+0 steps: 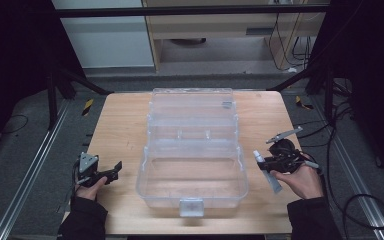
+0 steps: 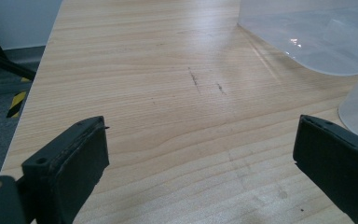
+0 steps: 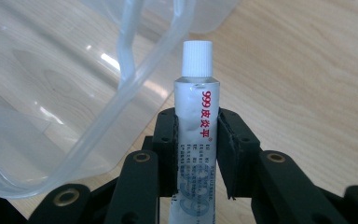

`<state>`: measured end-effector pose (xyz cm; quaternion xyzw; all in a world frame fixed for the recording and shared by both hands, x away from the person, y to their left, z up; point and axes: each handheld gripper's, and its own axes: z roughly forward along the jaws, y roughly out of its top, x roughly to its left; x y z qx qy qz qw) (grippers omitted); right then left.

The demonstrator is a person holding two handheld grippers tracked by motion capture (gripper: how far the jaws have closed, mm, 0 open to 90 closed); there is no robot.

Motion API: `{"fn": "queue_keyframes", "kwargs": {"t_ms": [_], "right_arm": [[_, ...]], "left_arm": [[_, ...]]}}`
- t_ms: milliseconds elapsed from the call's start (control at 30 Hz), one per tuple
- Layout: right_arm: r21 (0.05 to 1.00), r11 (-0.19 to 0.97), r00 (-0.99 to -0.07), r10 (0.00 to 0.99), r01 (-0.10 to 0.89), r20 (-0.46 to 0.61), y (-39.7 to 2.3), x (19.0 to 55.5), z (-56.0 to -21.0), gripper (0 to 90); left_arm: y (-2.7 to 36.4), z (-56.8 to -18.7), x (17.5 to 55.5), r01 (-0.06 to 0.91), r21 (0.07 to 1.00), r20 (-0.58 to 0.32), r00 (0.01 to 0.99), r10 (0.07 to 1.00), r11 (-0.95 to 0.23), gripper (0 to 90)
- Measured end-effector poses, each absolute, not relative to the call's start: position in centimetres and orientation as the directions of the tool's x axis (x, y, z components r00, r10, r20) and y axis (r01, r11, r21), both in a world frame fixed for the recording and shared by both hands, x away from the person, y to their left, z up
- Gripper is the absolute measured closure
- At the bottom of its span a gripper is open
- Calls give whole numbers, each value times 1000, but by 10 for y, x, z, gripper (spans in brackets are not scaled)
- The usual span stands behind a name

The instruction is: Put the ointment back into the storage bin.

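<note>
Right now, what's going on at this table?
A person works with a handheld gripper in each hand. The right gripper is shut on a white-capped ointment tube, held just beside the right rim of an open clear plastic box in the middle of the wooden table. The box looks empty. The left gripper sits open and holds nothing, left of the box.

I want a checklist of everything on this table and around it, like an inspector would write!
Surface: pale wooden table, a few dark scuffs.
Job's things: clear plastic box with its lid open; white ointment tube with white cap.
Clutter: nothing seen.
Grippers: left gripper open, holding nothing; right gripper shut on the tube, beside the box.
Cables: black cables on the floor at right.
Surroundings: grey floor, black frame, yellow-black tape.
</note>
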<state>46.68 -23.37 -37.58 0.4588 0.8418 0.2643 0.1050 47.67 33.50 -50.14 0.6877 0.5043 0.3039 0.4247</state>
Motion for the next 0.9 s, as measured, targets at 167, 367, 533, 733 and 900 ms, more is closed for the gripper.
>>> {"fn": "queue_keyframes", "kwargs": {"t_ms": [167,367,533,733,900], "right_arm": [[553,473,-592,805,686,45,-231,468,-368,699],[567,519,-643,766,639,24,-227,468,-352,699],[573,558,-677,736,600,-9,-222,468,-339,699],[573,604,-723,690,554,-27,-211,469,-326,699],[559,660,-776,629,502,-46,-198,470,-319,700]], "left_arm": [[335,-501,477,437,890,-12,306,952,-129,27],[335,-501,477,437,890,-12,307,952,-130,27],[335,-501,477,437,890,-11,308,951,-131,27],[335,-501,477,438,890,-15,308,951,-127,27],[335,-501,477,438,890,-16,308,951,-127,27]]}}
